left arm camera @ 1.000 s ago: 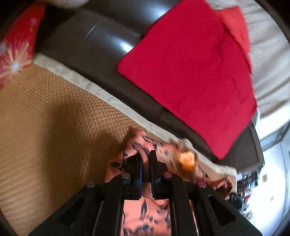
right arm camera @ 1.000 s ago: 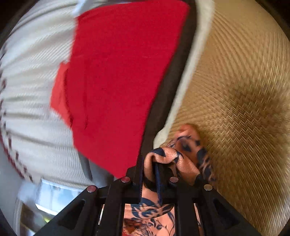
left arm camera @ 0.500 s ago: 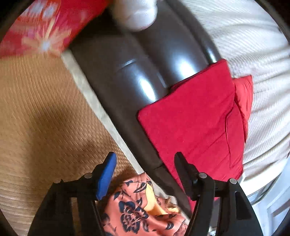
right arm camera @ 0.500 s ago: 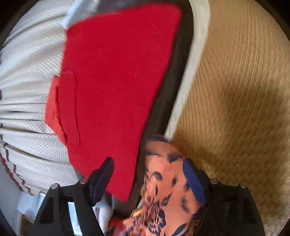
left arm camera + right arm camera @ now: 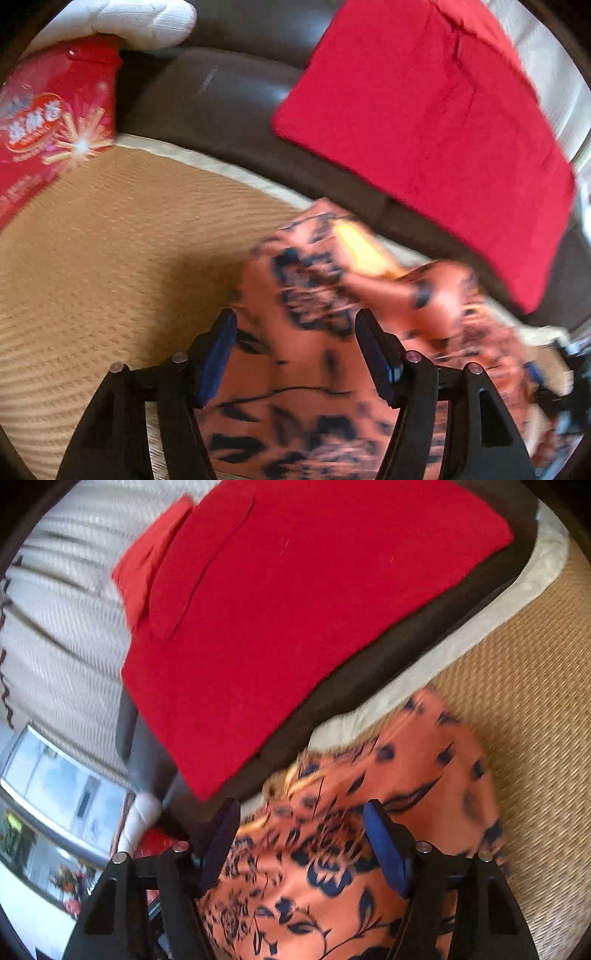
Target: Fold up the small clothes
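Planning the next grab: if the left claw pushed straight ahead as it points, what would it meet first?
Most likely the orange floral garment, which lies between and ahead of the open left claw on the woven mat; depth is unclear through the blur.

One floral garment (image 5: 317,369), one folded red cloth (image 5: 436,122), one red packet (image 5: 48,125), one woven mat (image 5: 110,266)

A woven tan mat (image 5: 110,258) with a pale border (image 5: 461,627) is seen. A dark padded surface (image 5: 229,96) lies beyond it. A red printed packet (image 5: 51,129) sits at the mat's far-left corner. White ribbed fabric (image 5: 62,620) is noted behind.
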`<move>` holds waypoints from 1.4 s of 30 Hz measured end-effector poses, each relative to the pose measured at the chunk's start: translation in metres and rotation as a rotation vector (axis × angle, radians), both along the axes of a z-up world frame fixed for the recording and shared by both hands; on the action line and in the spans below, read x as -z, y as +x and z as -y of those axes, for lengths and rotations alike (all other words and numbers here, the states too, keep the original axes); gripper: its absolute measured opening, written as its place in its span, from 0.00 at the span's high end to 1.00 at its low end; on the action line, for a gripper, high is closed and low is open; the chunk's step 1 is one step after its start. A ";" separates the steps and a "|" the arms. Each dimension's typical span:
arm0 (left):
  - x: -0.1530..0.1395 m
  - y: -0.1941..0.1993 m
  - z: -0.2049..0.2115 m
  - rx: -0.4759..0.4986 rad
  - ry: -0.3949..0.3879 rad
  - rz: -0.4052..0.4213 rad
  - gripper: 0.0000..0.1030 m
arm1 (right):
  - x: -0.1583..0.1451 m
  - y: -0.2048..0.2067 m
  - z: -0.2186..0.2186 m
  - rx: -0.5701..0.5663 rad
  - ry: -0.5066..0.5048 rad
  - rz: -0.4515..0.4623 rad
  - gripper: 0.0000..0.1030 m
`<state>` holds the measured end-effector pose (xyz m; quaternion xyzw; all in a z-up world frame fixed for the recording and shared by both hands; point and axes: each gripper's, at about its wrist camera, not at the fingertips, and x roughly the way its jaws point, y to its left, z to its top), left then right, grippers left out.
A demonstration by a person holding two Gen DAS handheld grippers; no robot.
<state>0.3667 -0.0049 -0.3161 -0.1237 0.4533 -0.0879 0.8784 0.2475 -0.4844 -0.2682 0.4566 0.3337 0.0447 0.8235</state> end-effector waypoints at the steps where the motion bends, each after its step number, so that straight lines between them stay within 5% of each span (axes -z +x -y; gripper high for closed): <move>1: 0.008 0.001 -0.002 -0.006 0.030 -0.029 0.35 | 0.004 0.000 -0.005 -0.018 0.010 -0.015 0.33; 4: 0.018 0.000 -0.005 -0.002 0.114 -0.023 0.32 | 0.018 -0.007 -0.009 -0.029 -0.036 -0.098 0.40; 5: 0.016 0.000 -0.004 0.000 0.131 -0.029 0.32 | 0.024 -0.008 -0.008 -0.019 -0.044 -0.136 0.50; 6: 0.013 -0.003 -0.005 -0.001 0.118 -0.024 0.32 | 0.033 -0.005 -0.012 -0.006 -0.040 -0.169 0.67; 8: 0.006 -0.004 -0.012 -0.031 0.054 -0.001 0.33 | 0.044 -0.010 -0.003 0.024 -0.017 -0.221 0.71; 16: -0.016 0.023 -0.005 0.000 -0.029 0.017 0.33 | 0.042 -0.005 -0.014 0.004 -0.106 -0.245 0.69; 21: -0.024 0.042 0.022 0.051 0.090 0.048 0.34 | 0.045 -0.005 -0.010 0.014 -0.081 -0.251 0.68; 25: -0.045 0.065 0.020 0.042 -0.024 0.078 0.34 | 0.046 0.000 -0.013 0.014 -0.082 -0.258 0.68; 34: -0.001 0.109 0.031 0.046 -0.089 -0.105 0.34 | 0.049 0.008 -0.015 0.004 -0.093 -0.262 0.68; 39: 0.016 0.122 0.040 0.051 -0.061 -0.146 0.34 | 0.051 0.012 -0.015 0.000 -0.090 -0.263 0.68; 40: 0.019 0.123 0.043 0.056 -0.047 -0.148 0.38 | 0.051 0.012 -0.015 0.000 -0.092 -0.263 0.68; 42: 0.027 0.121 0.047 0.056 -0.017 -0.152 0.71 | 0.051 0.014 -0.016 0.000 -0.097 -0.264 0.68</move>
